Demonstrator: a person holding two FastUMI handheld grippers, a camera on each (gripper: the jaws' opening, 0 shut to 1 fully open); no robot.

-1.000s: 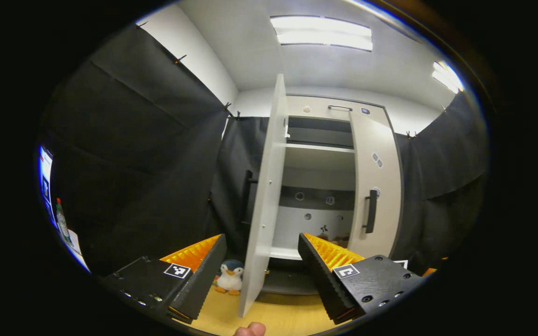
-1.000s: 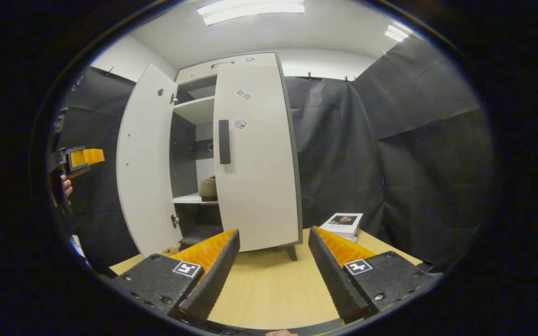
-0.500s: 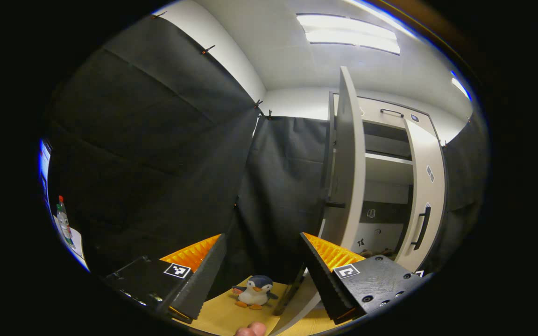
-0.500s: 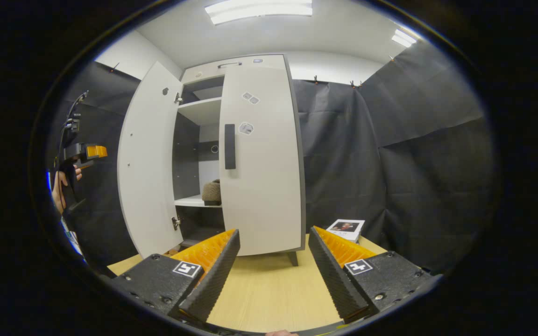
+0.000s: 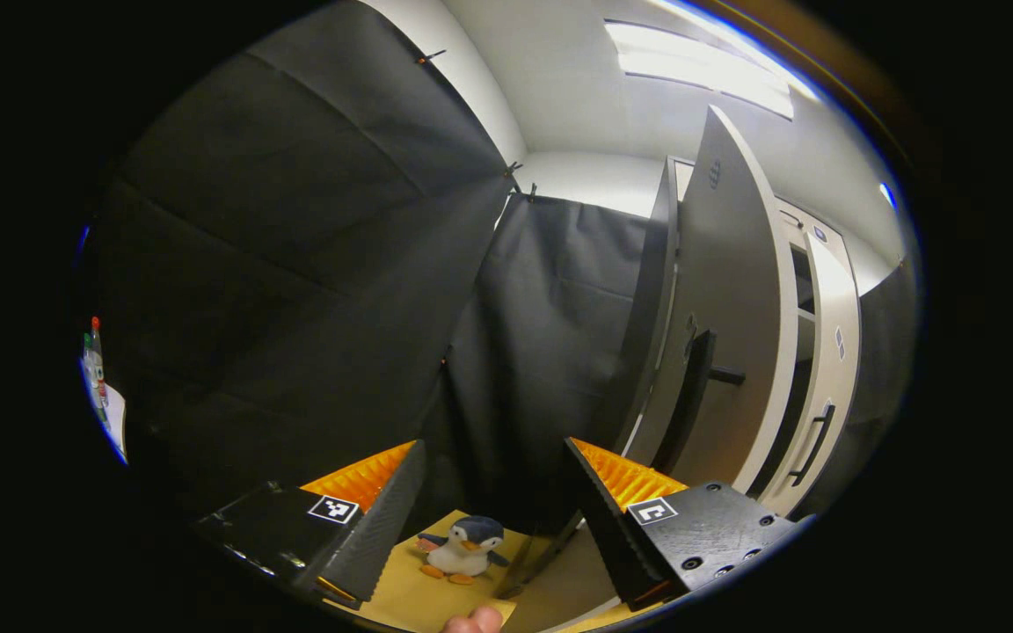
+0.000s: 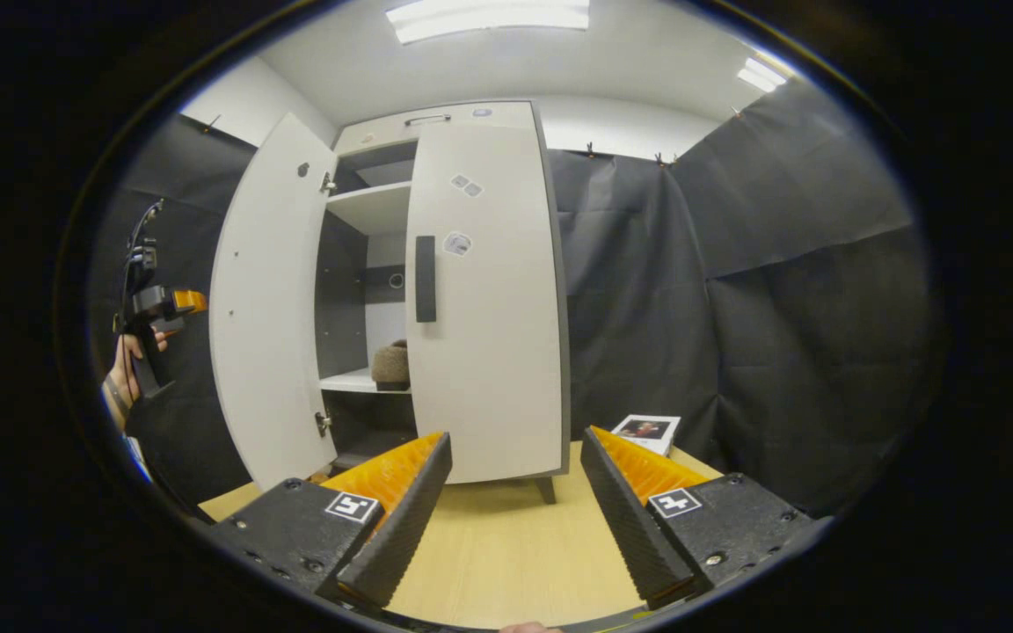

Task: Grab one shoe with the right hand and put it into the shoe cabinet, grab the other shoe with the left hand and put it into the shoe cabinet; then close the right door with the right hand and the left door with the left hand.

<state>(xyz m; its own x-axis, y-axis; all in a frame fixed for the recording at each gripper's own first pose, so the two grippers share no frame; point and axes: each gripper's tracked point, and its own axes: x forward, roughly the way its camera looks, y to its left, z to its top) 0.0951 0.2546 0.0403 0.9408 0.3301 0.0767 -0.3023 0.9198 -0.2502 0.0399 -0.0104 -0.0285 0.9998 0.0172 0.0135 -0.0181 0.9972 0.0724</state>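
1. Both our grippers, left gripper [image 5: 493,497] and right gripper [image 6: 515,492], have fingers spread apart, holding nothing.
2. One shoe [image 6: 391,364] sits on the shoe cabinet [image 6: 480,299] shelf; right door [image 6: 484,308] closed, left door [image 6: 265,308] wide open.
3. Toy penguin [image 5: 460,547] stands on the tabletop [image 6: 506,545].

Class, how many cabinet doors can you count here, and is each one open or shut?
2. The left door stands open; the right door is shut. No other doors are visible.
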